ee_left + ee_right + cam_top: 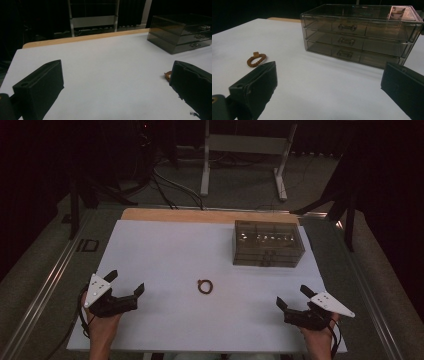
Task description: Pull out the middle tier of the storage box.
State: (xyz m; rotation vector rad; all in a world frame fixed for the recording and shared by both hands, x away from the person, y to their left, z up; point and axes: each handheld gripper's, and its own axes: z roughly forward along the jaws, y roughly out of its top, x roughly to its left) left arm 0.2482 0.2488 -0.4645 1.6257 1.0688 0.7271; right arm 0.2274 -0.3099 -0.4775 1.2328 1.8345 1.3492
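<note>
Both sets of jaws stand wide apart, nothing between them: left gripper (127,282), right gripper (294,296). My right gripper view resolves three drawer fronts with handles on the smoky clear drawer box (359,35), far right. Bracelet (205,286), small brown beaded loop, lies mid-table between grippers.
</note>
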